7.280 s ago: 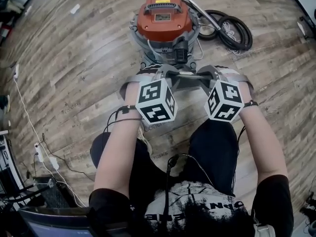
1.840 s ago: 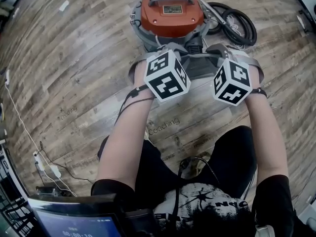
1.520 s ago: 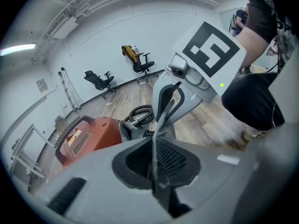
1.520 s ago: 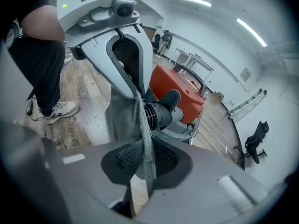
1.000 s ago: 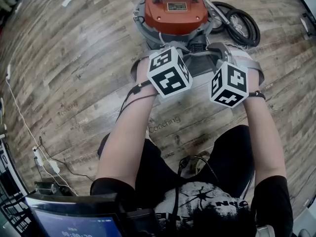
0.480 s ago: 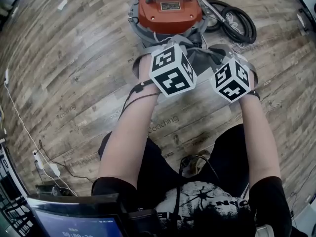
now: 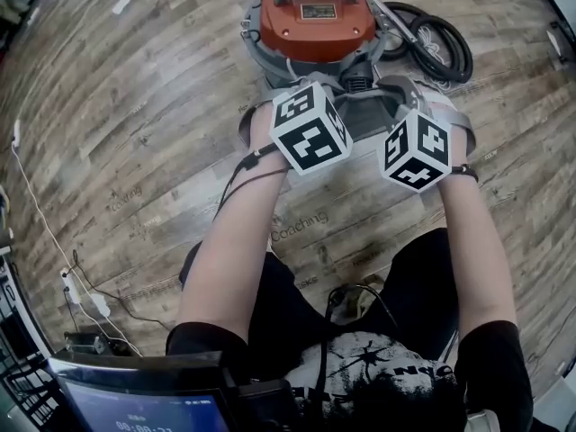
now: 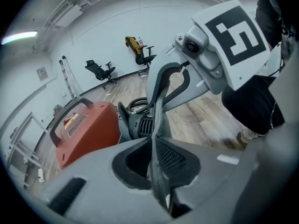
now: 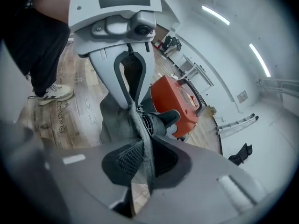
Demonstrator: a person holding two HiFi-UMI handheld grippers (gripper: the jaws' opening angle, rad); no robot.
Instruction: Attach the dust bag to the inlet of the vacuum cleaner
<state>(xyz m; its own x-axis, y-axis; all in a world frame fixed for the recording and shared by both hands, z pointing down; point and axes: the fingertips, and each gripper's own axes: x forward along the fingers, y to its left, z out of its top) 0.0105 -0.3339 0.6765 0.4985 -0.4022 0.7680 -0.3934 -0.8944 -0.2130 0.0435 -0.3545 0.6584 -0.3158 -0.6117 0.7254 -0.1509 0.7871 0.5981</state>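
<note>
Left gripper (image 8: 154, 148) pinches a thin fold of the soft grey cloth dust bag (image 9: 114, 116), its jaws just now closing tighter, and the right gripper (image 9: 144, 146) is clamped nearly together on the opposite edge. The bag hangs in the upper middle of the head view, just before the black ribbed inlet (image 9: 159, 121) of the orange-topped vacuum cleaner (image 7: 315, 16). Light and limp, it probably sags, so holds beside its mouth suit best.

Your head camera looks steeply down from well above the floor (image 7: 135, 151). Each gripper camera sits close behind its own jaws, low, facing along them. All three views share the vacuum cleaner (image 7: 315, 21) and the dust bag (image 8: 158, 125).
</note>
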